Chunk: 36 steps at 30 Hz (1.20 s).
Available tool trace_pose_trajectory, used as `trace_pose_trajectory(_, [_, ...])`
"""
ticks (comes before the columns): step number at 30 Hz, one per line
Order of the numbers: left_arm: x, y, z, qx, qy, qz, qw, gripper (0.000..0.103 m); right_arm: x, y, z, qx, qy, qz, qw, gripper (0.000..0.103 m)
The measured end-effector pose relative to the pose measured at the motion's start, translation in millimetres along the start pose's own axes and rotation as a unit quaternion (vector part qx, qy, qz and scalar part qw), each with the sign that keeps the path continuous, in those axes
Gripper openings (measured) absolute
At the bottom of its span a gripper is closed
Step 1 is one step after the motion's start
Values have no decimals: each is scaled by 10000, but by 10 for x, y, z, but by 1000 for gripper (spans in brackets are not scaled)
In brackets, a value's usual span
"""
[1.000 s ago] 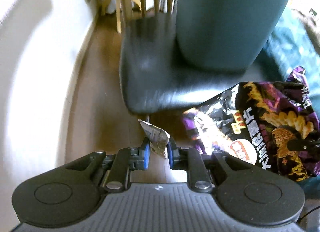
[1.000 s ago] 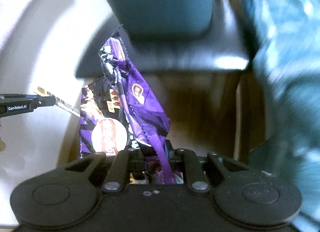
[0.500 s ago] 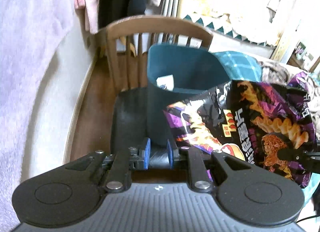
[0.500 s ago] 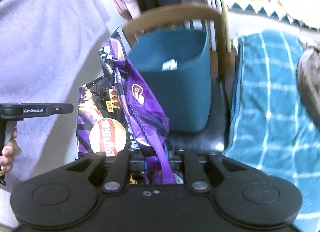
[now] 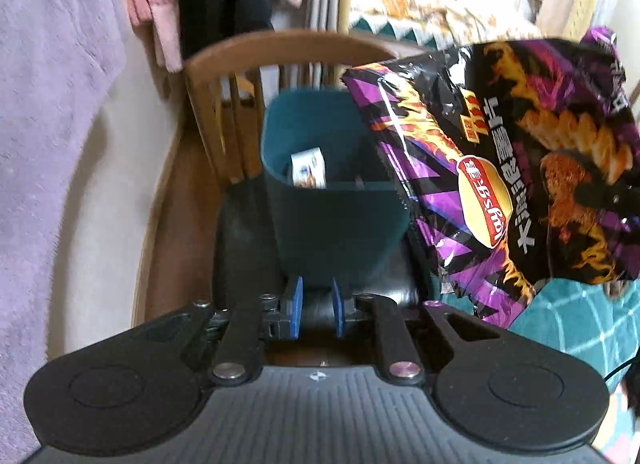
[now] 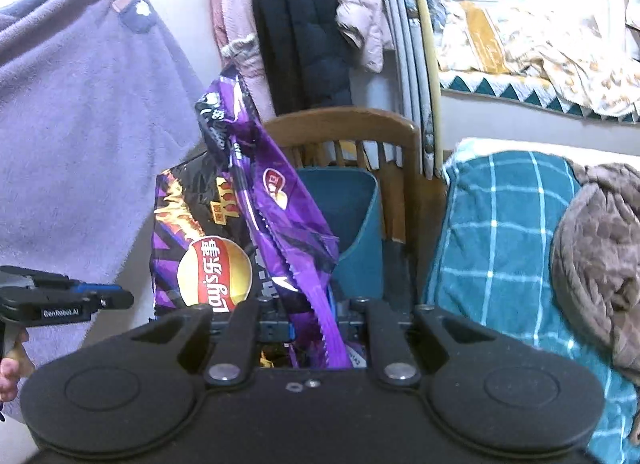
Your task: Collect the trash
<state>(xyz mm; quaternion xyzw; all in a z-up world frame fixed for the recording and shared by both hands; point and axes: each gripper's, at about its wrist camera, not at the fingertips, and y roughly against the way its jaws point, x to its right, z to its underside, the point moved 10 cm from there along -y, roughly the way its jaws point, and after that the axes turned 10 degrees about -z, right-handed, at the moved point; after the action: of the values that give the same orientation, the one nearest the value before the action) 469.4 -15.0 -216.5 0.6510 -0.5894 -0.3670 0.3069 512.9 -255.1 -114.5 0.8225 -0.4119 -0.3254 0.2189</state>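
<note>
- A wooden chair [image 5: 280,47] with a curved spindle back and a dark padded seat [image 5: 244,248] carries the teal bin [image 5: 336,232].
- The bin stands upright on the seat, towards its back edge, close in front of the spindles.
- A small white wrapper [image 5: 308,167] lies inside the bin against its back wall.
- A bed with a teal checked cover [image 6: 500,223] stands just beside the chair; a brown blanket [image 6: 600,248] lies bunched on it.

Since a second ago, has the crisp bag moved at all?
Yes. The crisp bag has gone up: earlier it hung below the teal bin by the chair seat; now it hangs level with the bin's rim, clamped in the right tongs.
</note>
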Motion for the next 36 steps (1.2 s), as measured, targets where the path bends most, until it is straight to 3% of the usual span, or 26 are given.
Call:
trace_pose_trajectory(5, [11,-247,277,-276,-212,315,9989,16,-41,-12,296,-221,-163,198,9994,14])
trace_pose_trajectory(12, [91,-860,809,-515,-1314,744,9872,18,-120,-263,783,-548,-481,694,9949,14])
trace_pose_trajectory(15, [204,-1170,1119,-632,-1880,930,9757,35,-163,-408,1108,-676,-801,907,9904,14])
trace_pose_trajectory(17, [301,-1386,1377,-762,-2135,1167,9669,67,-151,-525,1372,-820,-1004,1045,9860,14])
trace_pose_trajectory(19, [370,-1607,1605,-756,-2306,1234,9622,82,-106,-660,1626,-947,-1046,1175,9830,14])
trace_pose_trajectory(22, [515,-2079,1940,-869,-2437,1263,9577,82,34,-932,2056,-1219,-916,1342,9791,14])
trace_pose_trajectory(25, [641,-2718,2364,-1164,-2340,1064,9594,82,269,-1246,2530,-1474,-721,1460,9756,14])
trace_pose_trajectory(30, [801,-3872,2939,-1485,-2019,736,9653,82,745,-1842,3418,-1774,-892,1583,9672,14])
trace_pose_trajectory(36, [1033,-5129,3574,-1593,-2302,373,9593,82,1208,-2437,4403,-1983,-1278,2038,9502,14])
